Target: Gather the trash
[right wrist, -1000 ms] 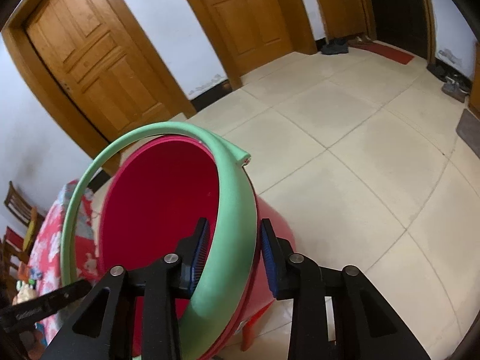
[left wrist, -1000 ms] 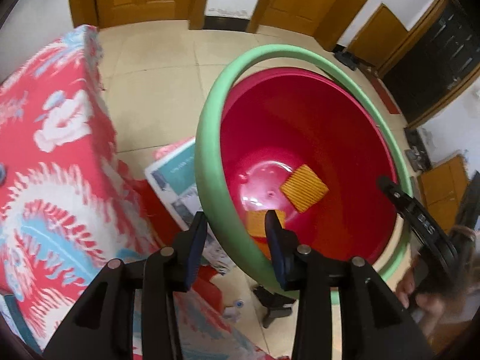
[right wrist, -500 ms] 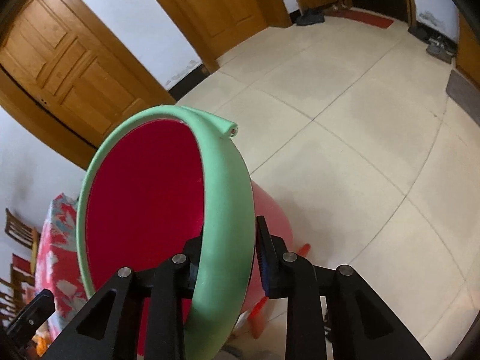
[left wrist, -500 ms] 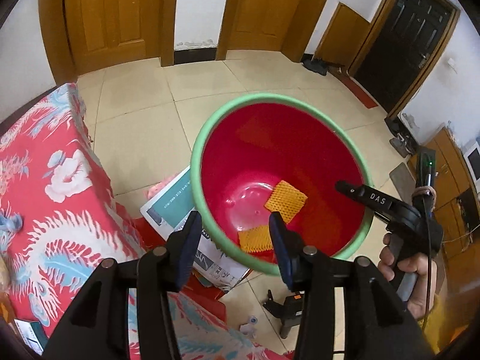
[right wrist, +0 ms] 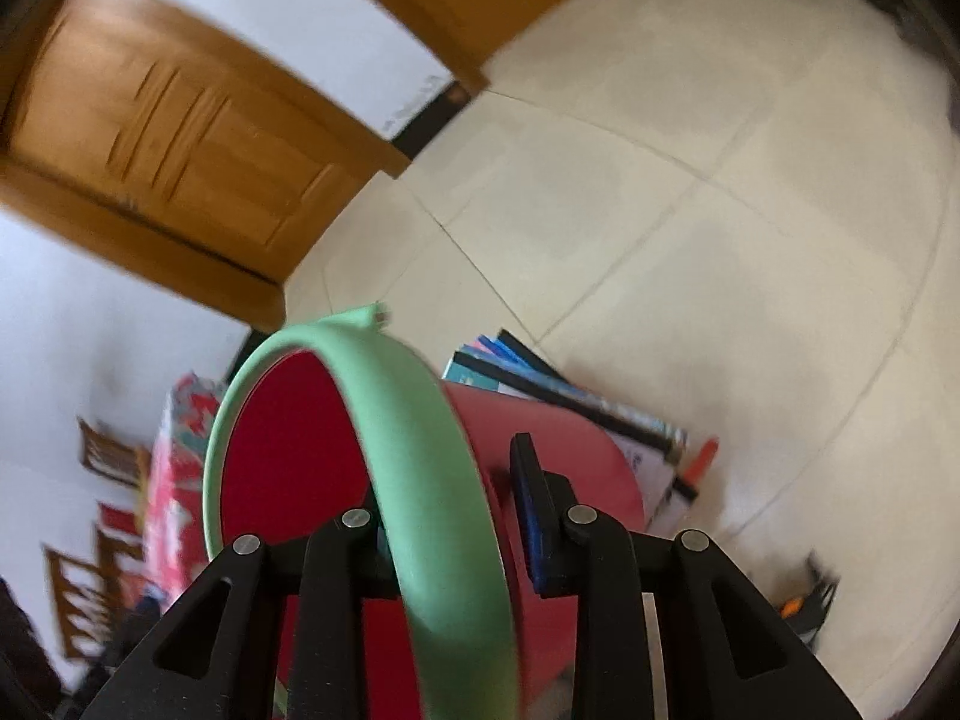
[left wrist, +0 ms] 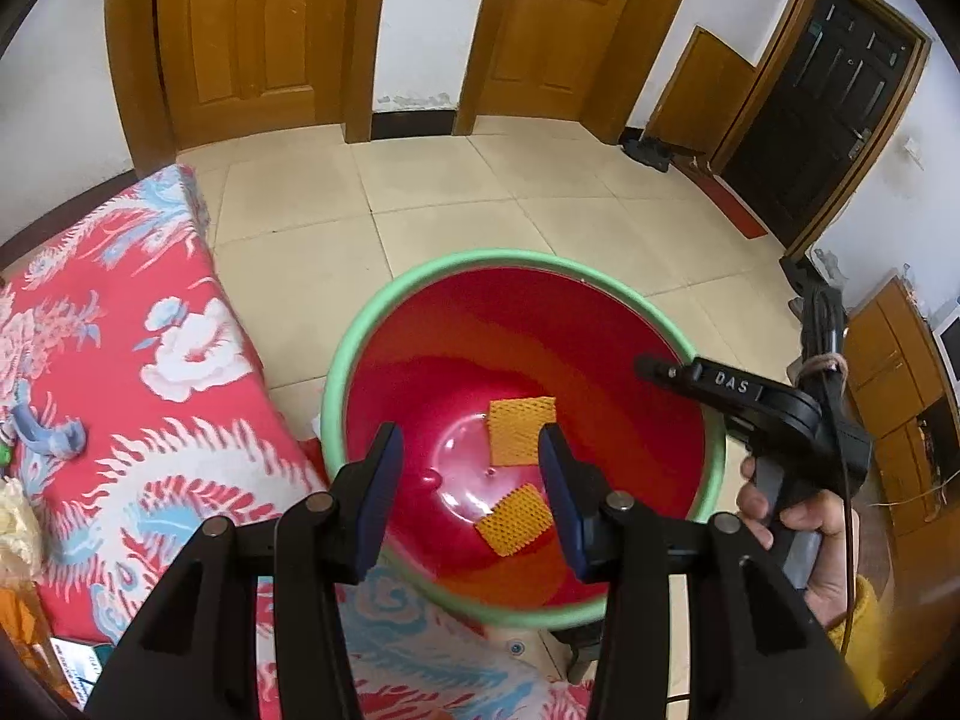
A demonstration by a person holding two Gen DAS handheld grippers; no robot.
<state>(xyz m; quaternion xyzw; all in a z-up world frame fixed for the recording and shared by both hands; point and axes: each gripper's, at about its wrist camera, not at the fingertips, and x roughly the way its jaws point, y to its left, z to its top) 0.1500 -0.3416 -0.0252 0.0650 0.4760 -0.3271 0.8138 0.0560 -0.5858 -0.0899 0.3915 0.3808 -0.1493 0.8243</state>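
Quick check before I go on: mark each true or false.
1. Two orange pieces lie inside the red bin. True.
2. The left tool holds an orange piece. False: it hangs above the bin, open and empty.
3. The bin's green rim sits between the right tool's fingers. True; its jaws are opening, and the outer pad stands clear of the rim.
4. The books are inside the bin. False: they lie outside it, beside its base.
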